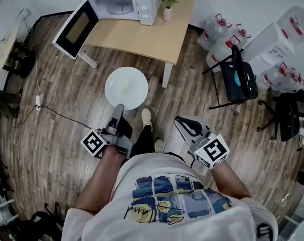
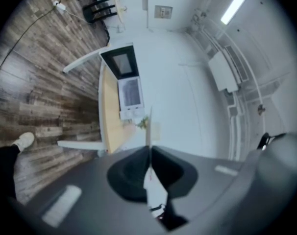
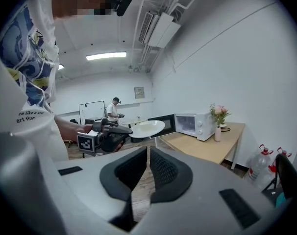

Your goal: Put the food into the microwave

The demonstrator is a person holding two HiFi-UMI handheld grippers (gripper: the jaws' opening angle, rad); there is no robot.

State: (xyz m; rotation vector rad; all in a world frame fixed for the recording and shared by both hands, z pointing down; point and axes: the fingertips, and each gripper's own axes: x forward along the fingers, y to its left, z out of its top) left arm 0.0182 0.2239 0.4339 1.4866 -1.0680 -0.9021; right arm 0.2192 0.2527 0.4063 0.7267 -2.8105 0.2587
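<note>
A white microwave (image 1: 124, 3) stands on a wooden table (image 1: 142, 39) with its door (image 1: 76, 28) swung open to the left. My left gripper (image 1: 118, 110) is shut on the near rim of a white plate (image 1: 126, 88) carrying a pale piece of food (image 1: 123, 86), held level above the floor in front of the table. In the left gripper view the plate (image 2: 148, 127) shows edge-on between the shut jaws of the left gripper (image 2: 149, 151), with the microwave (image 2: 129, 93) ahead. My right gripper (image 1: 184, 123) hangs beside it, shut and empty. In the right gripper view, the right gripper (image 3: 148, 153) looks toward the plate (image 3: 147, 128).
A vase of flowers (image 1: 168, 3) stands at the table's right end beside the microwave. Water bottles (image 1: 219, 38) and a black folding stand (image 1: 240, 77) are to the right. A cable (image 1: 46, 112) runs across the wooden floor at the left. Another person (image 3: 113, 110) stands far back.
</note>
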